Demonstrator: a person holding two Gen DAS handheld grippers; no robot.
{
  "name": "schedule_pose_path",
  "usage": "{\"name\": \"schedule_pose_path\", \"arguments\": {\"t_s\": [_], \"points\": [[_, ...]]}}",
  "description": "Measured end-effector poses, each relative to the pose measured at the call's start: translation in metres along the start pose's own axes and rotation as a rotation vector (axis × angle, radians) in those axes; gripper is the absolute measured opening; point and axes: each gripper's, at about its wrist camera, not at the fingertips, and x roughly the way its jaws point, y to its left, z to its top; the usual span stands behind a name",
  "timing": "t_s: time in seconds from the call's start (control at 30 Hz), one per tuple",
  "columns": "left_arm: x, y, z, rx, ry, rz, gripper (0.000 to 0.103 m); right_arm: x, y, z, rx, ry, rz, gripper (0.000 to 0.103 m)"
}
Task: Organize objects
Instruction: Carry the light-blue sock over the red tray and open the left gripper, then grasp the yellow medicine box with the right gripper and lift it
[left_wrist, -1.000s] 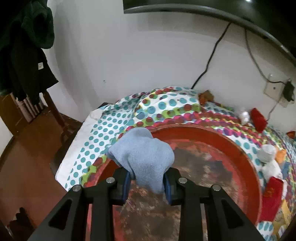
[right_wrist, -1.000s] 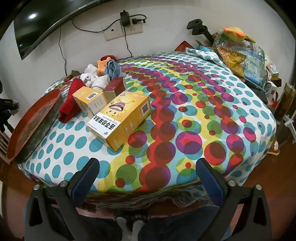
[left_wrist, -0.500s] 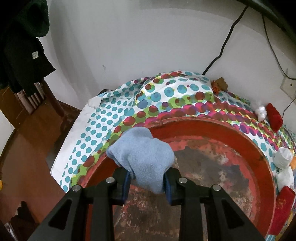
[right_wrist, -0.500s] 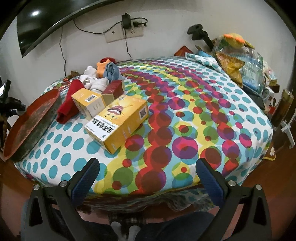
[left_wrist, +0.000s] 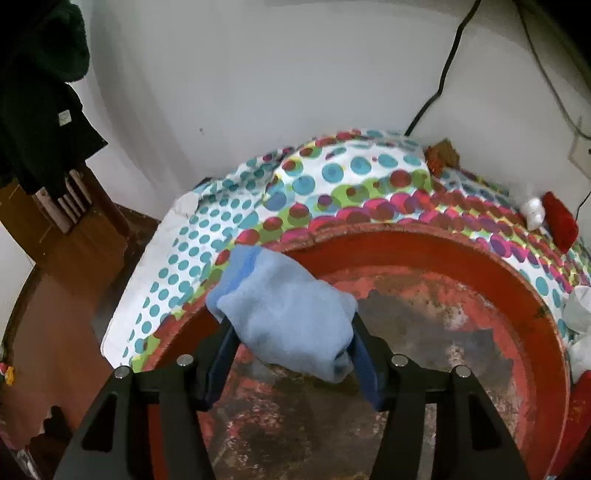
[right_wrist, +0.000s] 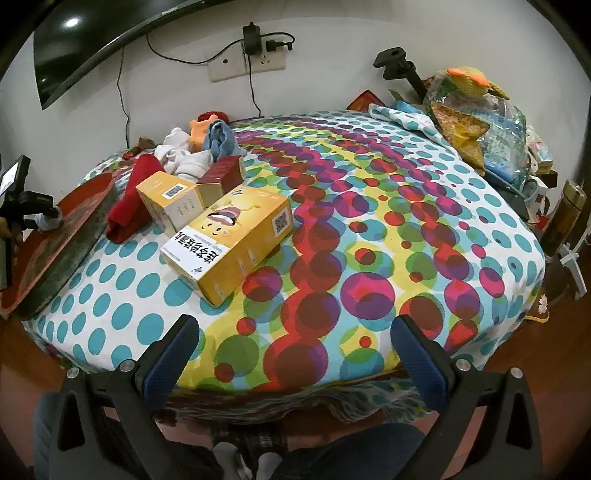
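The left tool (left_wrist: 291, 354) is hovering over the big red tray (left_wrist: 517, 295) and its jaws are opening, with the light blue sock bundle (left_wrist: 288, 321) sitting right between the blue pads, bulging out above them toward the tray's near-left rim. Whether the pads are still pressing on it is hard to call; the fabric is looking slack and puffed out rather than squeezed. The bundle is soft, fuzzy knit, rolled into a lumpy ball with a darker blue band poking out on its upper left. The tray is round, with a raised painted rim and a badly worn floor where the red is flaking off to grey and brown patches. It is sitting at the edge of the worktop (right_wrist: 388, 229), which is wearing a slick tablecloth printed with teal, red, purple and green dots. The right tool (right_wrist: 295, 354) is hanging wide open with nothing in it, off the near edge of the worktop. Further back, a long yellow carton (right_wrist: 229, 243) is lying flat, a smaller yellow box (right_wrist: 170, 199) and a dark red box (right_wrist: 221, 175) are just behind it, and a folded red cloth (right_wrist: 129, 199) is leaning between them and the tray, with white rolled socks (right_wrist: 184, 158) beyond.
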Motion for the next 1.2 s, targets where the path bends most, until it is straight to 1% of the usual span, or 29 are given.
{"name": "schedule_pose_path", "arguments": {"t_s": [0.07,0.13,0.17,0.2,0.23,0.27,0.33,0.47,0.5,0.57,0.63,0.67,0.73,0.77,0.8,0.83,0.87,0.93,1.0,1.03,1.07,1.1,1.13,1.17,1.2], "points": [[-0.005,0.006,-0.001,-0.007,0.003,-0.034,0.059,0.0,0.003,-0.001,-0.009,-0.002,-0.001,0.103],[-0.017,0.016,-0.003,-0.044,-0.009,-0.068,0.059,0.0,0.007,-0.002,-0.024,-0.005,0.005,0.103],[-0.029,0.022,-0.006,-0.071,-0.042,-0.096,0.059,-0.001,0.009,-0.003,-0.032,-0.008,0.009,0.103],[-0.043,0.027,-0.011,-0.085,-0.1,-0.124,0.059,-0.001,0.011,-0.003,-0.041,-0.014,0.015,0.103],[-0.054,0.029,-0.016,-0.077,-0.149,-0.129,0.059,-0.002,0.012,-0.004,-0.043,-0.018,0.021,0.103],[-0.061,0.029,-0.019,-0.06,-0.169,-0.124,0.059,-0.001,0.013,-0.005,-0.043,-0.021,0.024,0.103],[-0.07,0.029,-0.023,-0.033,-0.192,-0.122,0.059,0.0,0.015,-0.006,-0.042,-0.027,0.018,0.103],[-0.083,0.032,-0.036,-0.028,-0.192,-0.199,0.059,-0.005,0.028,-0.005,-0.063,-0.06,0.015,0.103],[-0.09,0.034,-0.043,-0.034,-0.207,-0.215,0.059,-0.007,0.033,-0.004,-0.074,-0.071,0.015,0.103],[-0.106,0.036,-0.059,-0.046,-0.246,-0.239,0.059,-0.006,0.047,-0.002,-0.109,-0.084,-0.012,0.103],[-0.121,0.031,-0.08,-0.047,-0.264,-0.282,0.059,0.001,0.059,0.003,-0.112,-0.082,-0.057,0.103],[-0.129,0.029,-0.09,-0.041,-0.264,-0.303,0.059,0.005,0.062,0.007,-0.098,-0.077,-0.055,0.103],[-0.143,0.025,-0.114,-0.036,-0.274,-0.357,0.059,0.011,0.065,0.014,-0.054,-0.081,-0.024,0.103],[-0.15,0.024,-0.126,-0.04,-0.281,-0.381,0.059,0.015,0.066,0.019,-0.037,-0.075,-0.053,0.103],[-0.157,0.023,-0.139,-0.044,-0.286,-0.404,0.059,0.021,0.066,0.023,-0.014,-0.054,-0.11,0.103],[-0.162,0.023,-0.15,-0.047,-0.291,-0.425,0.059,0.028,0.063,0.027,0.036,-0.028,-0.164,0.103],[-0.166,0.022,-0.162,-0.051,-0.291,-0.446,0.059,0.03,0.059,0.029,0.073,-0.018,-0.172,0.103],[-0.17,0.02,-0.176,-0.059,-0.281,-0.471,0.059,0.034,0.052,0.029,0.159,-0.013,-0.159,0.103],[-0.172,0.019,-0.186,-0.071,-0.278,-0.505,0.059,0.038,0.057,0.033,0.156,-0.035,-0.132,0.102],[-0.172,0.018,-0.19,-0.078,-0.271,-0.521,0.059,0.042,0.061,0.036,0.127,-0.038,-0.127,0.095],[-0.171,0.016,-0.193,-0.08,-0.262,-0.528,0.059,0.046,0.063,0.037,0.102,-0.038,-0.153,0.087],[-0.168,0.014,-0.195,-0.082,-0.245,-0.533,0.059,0.048,0.063,0.039,0.083,-0.041,-0.188,0.07],[-0.167,0.014,-0.198,-0.089,-0.234,-0.535,0.059,0.048,0.06,0.039,0.078,-0.046,-0.208,0.058],[-0.166,0.016,-0.201,-0.097,-0.233,-0.541,0.059,0.045,0.053,0.04,0.093,-0.052,-0.191,0.055],[-0.165,0.018,-0.203,-0.105,-0.238,-0.547,0.059,0.042,0.043,0.041,0.113,-0.055,-0.146,0.052]]}}
